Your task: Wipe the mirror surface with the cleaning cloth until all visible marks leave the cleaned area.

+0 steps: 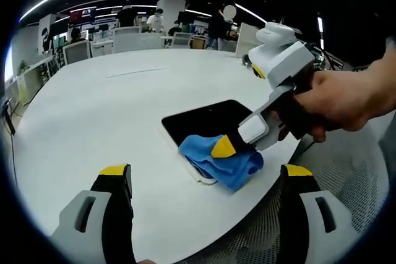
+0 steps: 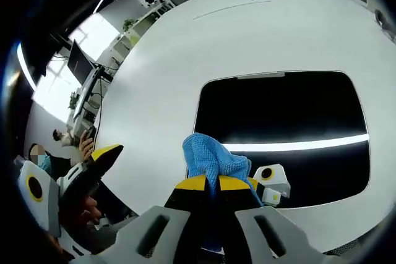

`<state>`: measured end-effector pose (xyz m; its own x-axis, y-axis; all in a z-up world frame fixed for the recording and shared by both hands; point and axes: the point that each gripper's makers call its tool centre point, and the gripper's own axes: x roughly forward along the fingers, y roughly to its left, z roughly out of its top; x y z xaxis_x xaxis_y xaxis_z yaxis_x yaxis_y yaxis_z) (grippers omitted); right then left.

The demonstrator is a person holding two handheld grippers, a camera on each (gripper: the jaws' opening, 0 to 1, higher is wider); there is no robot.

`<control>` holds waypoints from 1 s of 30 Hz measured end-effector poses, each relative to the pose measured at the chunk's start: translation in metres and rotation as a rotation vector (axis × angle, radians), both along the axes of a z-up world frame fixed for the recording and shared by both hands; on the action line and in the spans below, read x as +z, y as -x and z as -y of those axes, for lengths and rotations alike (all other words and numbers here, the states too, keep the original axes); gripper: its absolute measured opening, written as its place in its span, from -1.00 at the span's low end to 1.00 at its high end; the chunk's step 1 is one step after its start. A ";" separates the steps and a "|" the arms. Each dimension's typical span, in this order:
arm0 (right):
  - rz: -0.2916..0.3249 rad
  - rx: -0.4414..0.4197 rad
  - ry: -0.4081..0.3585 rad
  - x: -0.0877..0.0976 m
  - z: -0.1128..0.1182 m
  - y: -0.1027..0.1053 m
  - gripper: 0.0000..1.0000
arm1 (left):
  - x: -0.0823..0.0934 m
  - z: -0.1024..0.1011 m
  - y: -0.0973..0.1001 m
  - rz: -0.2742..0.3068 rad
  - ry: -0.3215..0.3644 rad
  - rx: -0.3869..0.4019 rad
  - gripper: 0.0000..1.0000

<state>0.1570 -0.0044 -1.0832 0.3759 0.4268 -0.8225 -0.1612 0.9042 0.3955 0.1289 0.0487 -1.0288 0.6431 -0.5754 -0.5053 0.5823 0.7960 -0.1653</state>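
The right gripper [image 2: 213, 183] pinches the soft, floppy blue cloth [image 2: 210, 156] on the near edge of the breakable dark mirror [image 2: 291, 109], while the left gripper [image 1: 204, 177] waits spread open nearby.

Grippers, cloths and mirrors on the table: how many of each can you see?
Grippers: 2, left gripper and right gripper
Blue cloths: 1, blue cloth
Mirrors: 1, mirror
Total: 4
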 end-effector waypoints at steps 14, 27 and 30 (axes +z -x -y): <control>0.028 0.019 0.033 0.000 -0.001 -0.029 -1.00 | 0.000 0.000 0.000 -0.005 0.005 0.003 0.98; 0.039 0.022 0.045 0.000 0.006 -0.060 -1.00 | 0.001 -0.003 -0.002 0.000 0.008 0.029 0.98; 0.040 0.024 0.050 0.000 0.006 -0.063 -1.00 | 0.000 -0.003 -0.002 0.000 0.008 0.028 0.98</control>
